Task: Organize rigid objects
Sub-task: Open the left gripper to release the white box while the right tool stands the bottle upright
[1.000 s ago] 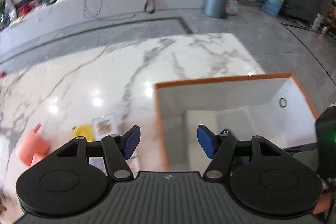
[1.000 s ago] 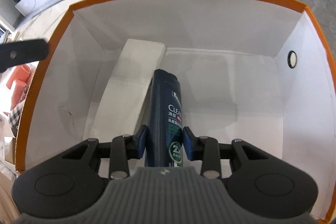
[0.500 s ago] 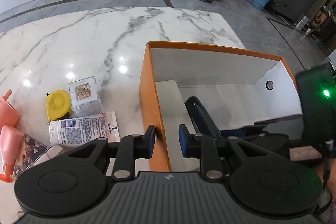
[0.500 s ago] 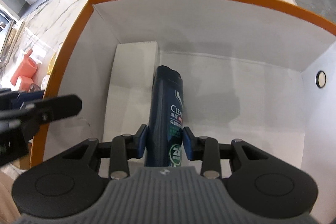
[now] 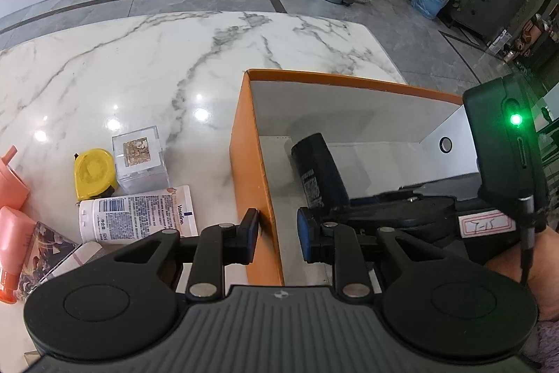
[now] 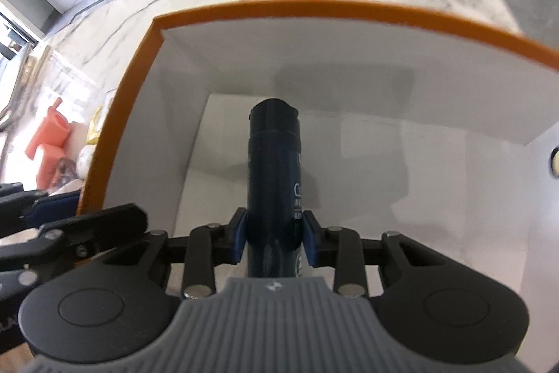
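Left wrist view: left gripper [image 5: 277,238] pinches the orange box [image 5: 251,163] wall between its fingers, while the right gripper [image 6: 275,242] clasps the dark shampoo bottle [image 6: 274,170].

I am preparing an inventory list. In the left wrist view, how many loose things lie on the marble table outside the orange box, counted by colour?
Pink containers: 2
Yellow tape measure: 1
Clear cube: 1
White Vaseline tube: 1
Patterned box: 1
Total: 6
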Available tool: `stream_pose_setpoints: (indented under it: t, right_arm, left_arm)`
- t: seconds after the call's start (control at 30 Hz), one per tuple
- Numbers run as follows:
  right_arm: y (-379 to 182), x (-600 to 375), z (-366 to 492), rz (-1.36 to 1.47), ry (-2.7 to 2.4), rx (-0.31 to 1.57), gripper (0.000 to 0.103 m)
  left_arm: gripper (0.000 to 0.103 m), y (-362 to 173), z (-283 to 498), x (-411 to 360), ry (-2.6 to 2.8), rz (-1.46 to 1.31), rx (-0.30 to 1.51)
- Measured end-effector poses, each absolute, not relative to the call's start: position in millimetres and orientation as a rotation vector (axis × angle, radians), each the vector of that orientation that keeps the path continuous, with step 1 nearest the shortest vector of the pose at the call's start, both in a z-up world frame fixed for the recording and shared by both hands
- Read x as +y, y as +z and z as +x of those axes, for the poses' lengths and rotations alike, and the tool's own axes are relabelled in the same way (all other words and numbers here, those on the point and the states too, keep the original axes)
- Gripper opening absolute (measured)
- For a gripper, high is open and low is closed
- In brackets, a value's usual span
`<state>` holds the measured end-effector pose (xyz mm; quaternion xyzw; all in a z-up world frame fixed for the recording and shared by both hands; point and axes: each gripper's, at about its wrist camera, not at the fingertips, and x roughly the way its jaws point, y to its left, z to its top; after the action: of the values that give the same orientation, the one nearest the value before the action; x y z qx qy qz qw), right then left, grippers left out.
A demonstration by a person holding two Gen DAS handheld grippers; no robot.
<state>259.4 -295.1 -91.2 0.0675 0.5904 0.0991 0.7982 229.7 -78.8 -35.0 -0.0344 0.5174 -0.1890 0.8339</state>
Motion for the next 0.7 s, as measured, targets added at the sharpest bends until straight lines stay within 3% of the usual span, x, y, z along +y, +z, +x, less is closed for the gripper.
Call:
stream_pose_setpoints:
  t: [0.7]
  right_arm:
    - [-76.3,-296.9,240.6,0.168,0.175,1.217,0.033]
  left_arm:
    - [0.027,-24.9,222.0,-67.7,-0.400,-0.104,1.073]
